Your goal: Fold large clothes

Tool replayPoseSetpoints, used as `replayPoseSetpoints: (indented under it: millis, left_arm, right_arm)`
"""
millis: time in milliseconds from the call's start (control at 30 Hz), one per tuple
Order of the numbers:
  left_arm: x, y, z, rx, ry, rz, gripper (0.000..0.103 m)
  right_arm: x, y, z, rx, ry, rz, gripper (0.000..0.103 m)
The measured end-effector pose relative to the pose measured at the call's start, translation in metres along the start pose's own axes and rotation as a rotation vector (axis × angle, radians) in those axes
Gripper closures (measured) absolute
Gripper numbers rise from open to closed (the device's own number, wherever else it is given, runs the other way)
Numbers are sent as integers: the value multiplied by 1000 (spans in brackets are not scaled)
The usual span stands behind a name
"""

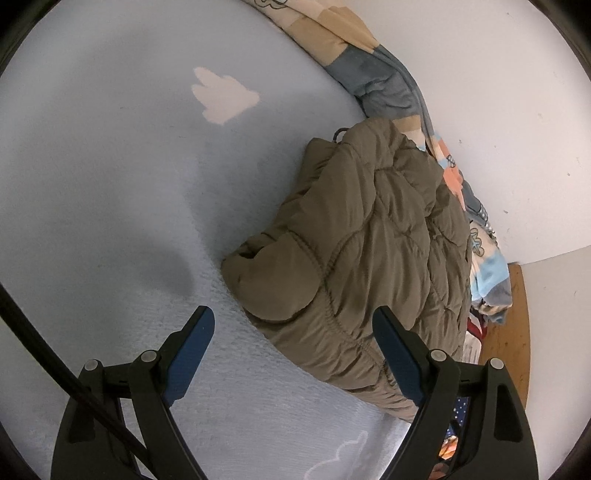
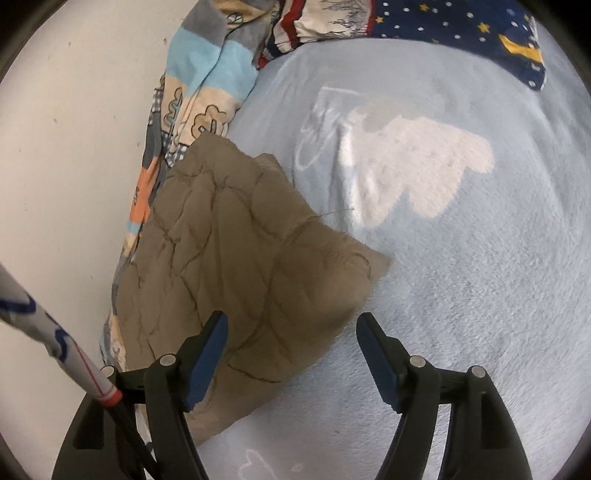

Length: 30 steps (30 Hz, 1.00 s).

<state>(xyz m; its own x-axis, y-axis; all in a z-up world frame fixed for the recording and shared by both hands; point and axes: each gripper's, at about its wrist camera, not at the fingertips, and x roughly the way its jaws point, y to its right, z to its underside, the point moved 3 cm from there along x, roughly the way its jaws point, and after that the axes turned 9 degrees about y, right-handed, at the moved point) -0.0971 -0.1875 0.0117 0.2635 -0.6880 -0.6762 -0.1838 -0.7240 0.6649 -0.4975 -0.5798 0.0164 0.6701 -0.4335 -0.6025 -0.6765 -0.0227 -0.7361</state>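
An olive-brown quilted jacket (image 1: 369, 251) lies folded into a thick bundle on the pale blue bed sheet (image 1: 110, 184). My left gripper (image 1: 293, 326) hovers over the bundle's near edge, open, with nothing pinched; its right finger stands above the gathered hem. In the right wrist view the same jacket (image 2: 236, 266) shows as a flat quilted slab beside the wall. My right gripper (image 2: 291, 332) is open above the jacket's near corner, and its pads do not press on the cloth.
A patchwork blanket (image 1: 373, 59) is bunched along the white wall (image 1: 498, 110). A navy star-print fabric (image 2: 461, 26) and a red-striped cloth (image 2: 295, 26) lie at the bed's far end. A wooden floor strip (image 1: 513, 332) shows past the bed's edge. White cloud prints (image 2: 417, 166) dot the sheet.
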Motion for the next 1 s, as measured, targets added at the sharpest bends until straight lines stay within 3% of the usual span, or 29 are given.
replayPoseSetpoints:
  millis: [367, 567, 1000]
  left_arm:
    - [15, 7, -8, 42, 35, -28, 16]
    - [23, 8, -7, 29, 9, -8, 16]
    - [27, 7, -8, -16, 34, -1, 15]
  right_arm:
    - [0, 15, -3, 92, 17, -44, 22]
    - [11, 21, -2, 144, 10, -65, 21]
    - [26, 26, -8, 190, 48, -87, 17]
